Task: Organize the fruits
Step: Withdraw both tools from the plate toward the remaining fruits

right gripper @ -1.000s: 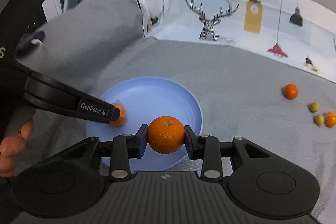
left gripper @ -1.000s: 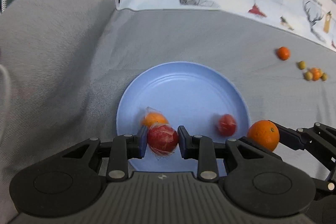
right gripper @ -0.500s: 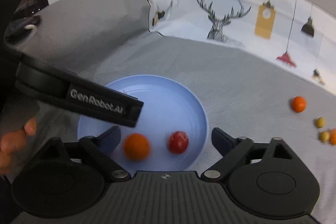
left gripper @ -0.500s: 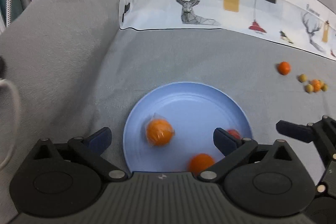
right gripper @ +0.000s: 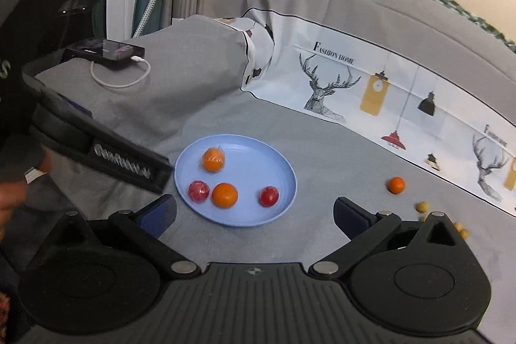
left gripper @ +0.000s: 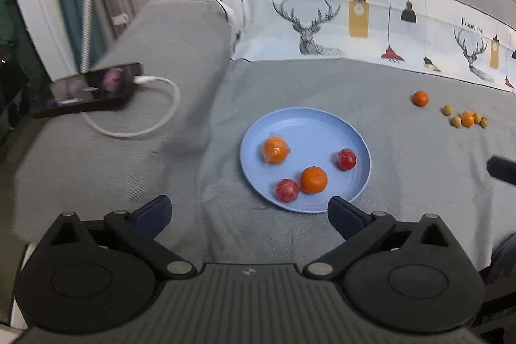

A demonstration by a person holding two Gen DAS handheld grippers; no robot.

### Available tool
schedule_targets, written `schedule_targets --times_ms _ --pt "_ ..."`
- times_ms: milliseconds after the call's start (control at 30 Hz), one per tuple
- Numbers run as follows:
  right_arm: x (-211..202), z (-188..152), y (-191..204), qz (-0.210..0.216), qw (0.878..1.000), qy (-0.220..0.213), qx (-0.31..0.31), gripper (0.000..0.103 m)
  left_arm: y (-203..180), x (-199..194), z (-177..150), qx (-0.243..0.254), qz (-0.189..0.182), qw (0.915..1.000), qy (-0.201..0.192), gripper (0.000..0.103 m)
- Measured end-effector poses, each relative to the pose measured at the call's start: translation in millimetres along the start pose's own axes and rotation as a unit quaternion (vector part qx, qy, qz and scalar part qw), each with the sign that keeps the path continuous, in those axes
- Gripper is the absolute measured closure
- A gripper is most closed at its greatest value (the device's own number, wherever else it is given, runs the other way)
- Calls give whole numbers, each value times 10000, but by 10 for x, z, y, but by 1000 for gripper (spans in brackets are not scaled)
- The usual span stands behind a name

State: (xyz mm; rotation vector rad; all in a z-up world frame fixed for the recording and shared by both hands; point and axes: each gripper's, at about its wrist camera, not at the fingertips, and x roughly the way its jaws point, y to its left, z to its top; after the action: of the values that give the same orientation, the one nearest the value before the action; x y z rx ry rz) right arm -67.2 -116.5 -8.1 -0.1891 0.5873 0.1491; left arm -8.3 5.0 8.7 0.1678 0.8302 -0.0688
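A blue plate (left gripper: 309, 124) (right gripper: 283, 170) lies on the grey sofa seat. On it are a wrapped orange (left gripper: 275, 150) (right gripper: 212, 160), a bare orange (left gripper: 313, 180) (right gripper: 224, 195), a wrapped red fruit (left gripper: 286, 190) (right gripper: 198, 191) and a second red fruit (left gripper: 346, 159) (right gripper: 268, 196). My left gripper (left gripper: 249, 213) is open and empty, held back above the plate's near edge. My right gripper (right gripper: 254, 213) is open and empty, also above the near edge. A small orange (left gripper: 421, 98) (right gripper: 396, 185) and a cluster of small yellow and orange fruits (left gripper: 467, 119) (right gripper: 422, 207) lie loose at the right.
A phone (left gripper: 87, 89) (right gripper: 109, 50) on a white charging cable (left gripper: 161, 118) rests on the sofa arm at the left. A deer-print cloth (left gripper: 354, 28) (right gripper: 371, 92) covers the backrest. The left gripper's body (right gripper: 96, 147) crosses the right wrist view at left.
Both grippers let go of their fruits onto the plate, opened, and pulled back and up. The wrapped red fruit and the bare orange now rest on the plate.
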Motion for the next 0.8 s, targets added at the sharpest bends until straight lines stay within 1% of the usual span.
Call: schedule_targets --times_ms 67,133,200,300,367,433,533,633,800 --pt "-104 -35 -2 0 9999 18 137 1 20 -115 -6 -41 82 10000 -26 0" --pt "-203 -76 -23 -18 9995 -24 306 1 43 -216 -5 -87 99 9998 -133 0" --pt "-298 -91 -40 -114 9990 -132 401 1 39 -262 -5 -135 119 9998 -55 0" --pt "-446 -97 -56 -301 9977 -382 481 1 38 -297 -43 -260 -18 9995 168 0" --pt "-502 -106 -71 -400 9968 -440 542 1 21 -312 -72 -287 -8 9993 223 0" --pt "-548 -122 -86 -509 9956 -494 615 1 5 -364 -102 -242 24 9996 146 0" --pt "-606 -153 -96 -610 9944 -544 664 0 -31 -447 -117 -134 -24 9999 29 0" --pt "-634 -158 -82 -567 9945 -528 706 0 -65 -517 -122 -97 -21 9999 -90 0" --pt "-639 -153 -52 -492 9949 -458 753 0 -92 -568 -135 -65 62 9999 -144 0"
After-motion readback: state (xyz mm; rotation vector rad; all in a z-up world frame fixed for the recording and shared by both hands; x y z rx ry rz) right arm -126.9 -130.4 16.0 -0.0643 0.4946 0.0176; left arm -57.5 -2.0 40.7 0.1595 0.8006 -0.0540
